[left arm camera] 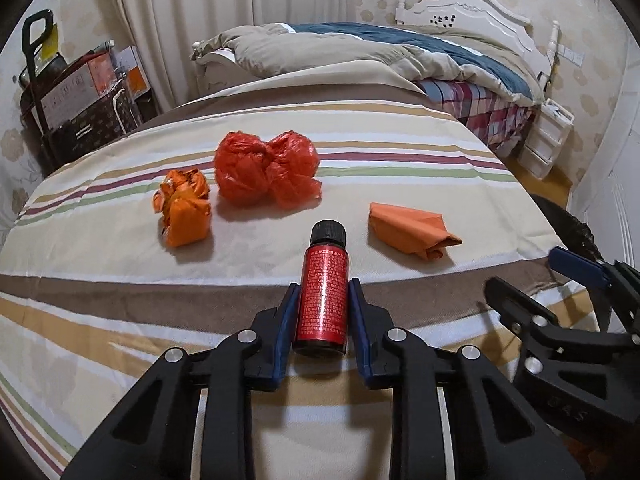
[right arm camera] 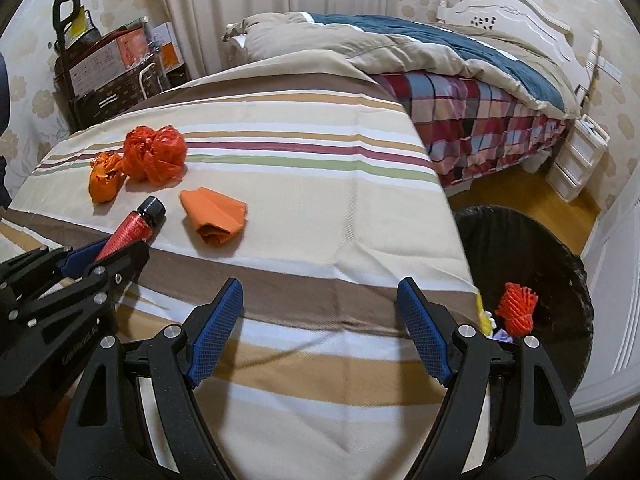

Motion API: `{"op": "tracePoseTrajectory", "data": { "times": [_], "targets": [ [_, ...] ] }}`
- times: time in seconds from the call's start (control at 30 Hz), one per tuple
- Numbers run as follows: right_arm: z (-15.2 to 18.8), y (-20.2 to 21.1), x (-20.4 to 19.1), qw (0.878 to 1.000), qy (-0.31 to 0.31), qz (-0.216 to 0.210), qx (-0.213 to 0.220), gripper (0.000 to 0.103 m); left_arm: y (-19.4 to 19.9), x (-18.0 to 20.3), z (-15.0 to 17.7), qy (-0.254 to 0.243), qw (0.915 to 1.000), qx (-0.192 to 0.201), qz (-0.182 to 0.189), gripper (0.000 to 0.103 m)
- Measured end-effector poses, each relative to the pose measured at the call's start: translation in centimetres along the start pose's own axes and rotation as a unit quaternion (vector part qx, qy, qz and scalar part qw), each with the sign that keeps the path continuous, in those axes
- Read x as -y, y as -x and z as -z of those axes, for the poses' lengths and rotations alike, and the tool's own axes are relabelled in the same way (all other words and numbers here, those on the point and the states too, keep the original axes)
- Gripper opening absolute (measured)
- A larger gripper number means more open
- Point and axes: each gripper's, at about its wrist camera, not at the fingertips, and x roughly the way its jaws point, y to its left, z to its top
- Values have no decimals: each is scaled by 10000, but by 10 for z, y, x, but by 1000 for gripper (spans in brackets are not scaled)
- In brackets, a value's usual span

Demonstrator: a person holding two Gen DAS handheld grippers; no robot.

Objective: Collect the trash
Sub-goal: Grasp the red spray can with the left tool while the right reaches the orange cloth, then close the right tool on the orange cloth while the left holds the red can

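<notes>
My left gripper is shut on a small red bottle with a black cap and holds it over the striped cloth; the bottle also shows in the right wrist view. On the cloth lie a crumpled red plastic bag, an orange wrapper to its left and a folded orange paper to the right. My right gripper is open and empty above the cloth's near right part. A black-lined trash bin stands right of the table, holding a red foam net.
A bed with a beige and blue quilt and a plaid sheet stands behind the table. Boxes and a trolley are at the back left. White plastic drawers stand by the bed at the right. Curtains hang behind.
</notes>
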Motion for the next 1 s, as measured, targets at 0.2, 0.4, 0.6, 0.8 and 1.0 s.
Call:
{"op": "tracePoseTrajectory", "data": {
  "times": [0.2, 0.4, 0.6, 0.8, 1.0],
  "targets": [
    [-9, -9, -21, 9997, 191, -129, -55, 78, 9, -22, 10, 187, 9998, 13, -65, 27],
    [-20, -20, -41, 9990, 385, -199, -106, 78, 17, -55, 18, 475, 9986, 13, -237, 27],
    [-31, -31, -56, 9984, 497, -212, -134, 77, 19, -85, 21, 718, 9966, 18, -399, 27],
    [-36, -36, -59, 9986, 462, -221, -138, 59, 21, -97, 22, 843, 9956, 35, -405, 27],
    [-31, -30, -61, 9985, 496, -230, -86, 42, 24, -95, 23, 795, 9961, 107, -374, 27]
  ]
}}
